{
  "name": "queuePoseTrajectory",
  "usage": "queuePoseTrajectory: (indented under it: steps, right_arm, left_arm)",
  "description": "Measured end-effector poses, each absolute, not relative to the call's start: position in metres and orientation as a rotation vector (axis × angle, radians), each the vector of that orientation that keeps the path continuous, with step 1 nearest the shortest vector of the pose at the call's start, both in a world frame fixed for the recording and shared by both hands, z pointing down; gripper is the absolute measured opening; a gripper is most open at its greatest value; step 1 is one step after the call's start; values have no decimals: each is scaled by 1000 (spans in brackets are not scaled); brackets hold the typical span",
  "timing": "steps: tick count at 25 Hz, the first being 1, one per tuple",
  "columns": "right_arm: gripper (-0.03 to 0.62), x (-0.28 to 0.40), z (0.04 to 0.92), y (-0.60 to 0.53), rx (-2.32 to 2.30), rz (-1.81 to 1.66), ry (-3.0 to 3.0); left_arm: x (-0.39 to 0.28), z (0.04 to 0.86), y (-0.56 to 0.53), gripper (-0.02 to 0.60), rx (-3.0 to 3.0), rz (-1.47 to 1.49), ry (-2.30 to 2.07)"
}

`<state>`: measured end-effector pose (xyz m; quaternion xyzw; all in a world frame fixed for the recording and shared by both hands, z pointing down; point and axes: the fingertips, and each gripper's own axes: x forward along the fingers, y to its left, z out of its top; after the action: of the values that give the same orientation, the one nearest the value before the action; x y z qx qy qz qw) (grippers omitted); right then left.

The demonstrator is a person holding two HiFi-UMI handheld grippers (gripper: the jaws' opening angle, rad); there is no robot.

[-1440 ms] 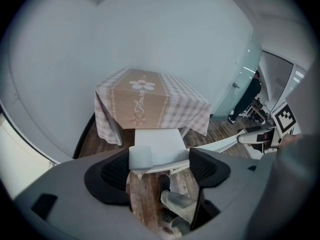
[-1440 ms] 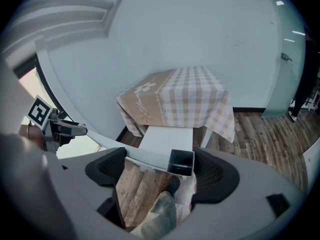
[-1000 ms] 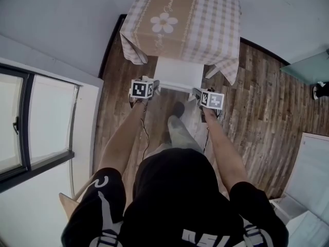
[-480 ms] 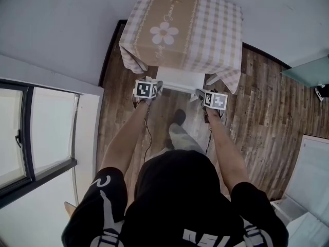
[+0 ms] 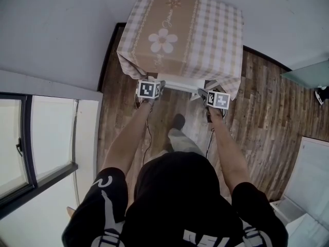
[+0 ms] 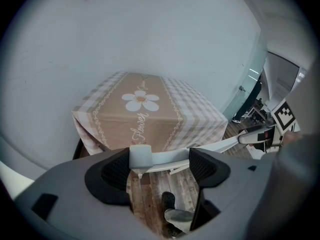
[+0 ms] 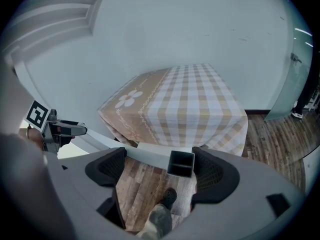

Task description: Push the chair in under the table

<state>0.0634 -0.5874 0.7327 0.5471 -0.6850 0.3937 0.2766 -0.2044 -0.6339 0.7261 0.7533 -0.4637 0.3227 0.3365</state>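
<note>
I hold my left tool (image 5: 156,85) and right tool (image 5: 202,93) level at the two ends of the chair (image 5: 181,84) back, so the push runs straight and the chair does not twist. Both tools are released, jaws wide apart: the left post (image 6: 140,157) sits between my left jaws against one pad, and the hollow right post (image 7: 181,164) sits beside one right pad, neither squeezed. The chair is white with a thin top rail. Its seat lies almost wholly under the near edge of the bench (image 5: 216,30), hidden by the checked cloth (image 5: 129,59). I judge little travel remains
</note>
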Motion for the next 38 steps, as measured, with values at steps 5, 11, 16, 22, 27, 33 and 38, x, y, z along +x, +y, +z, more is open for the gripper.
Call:
queuePoseTrajectory:
  steps: [5,11,16,22,27,33,38]
  right_arm:
    - [439,71,733,-609,1470,1060,-1834]
    - [439,82,733,-631,1466,1064,-1829]
    - [437,94,732,-655,1490,1054,-1831]
    - [437,103,733,-673,1489,1056,-1829]
    - [437,109,732,-687,1486,1061,-1828]
    - [437,111,733,-700,1494,1060,-1833]
    - [439,112,732,-705,1486,1063,-1840]
  left_arm:
    - [-197,725,-655,374,1967,838,-1212]
    - [-185,727,-678,374,1962,842,-1205]
    - [-174,725,-704,374,1971,840,-1209]
    - [-164,726,-722,374,1968,843,-1206]
    - [-158,725,-736,374,1968,845,-1204]
    - [-155,726,-752,374,1971,850,-1200]
    - [-154,725,-755,374,1980,849,-1194]
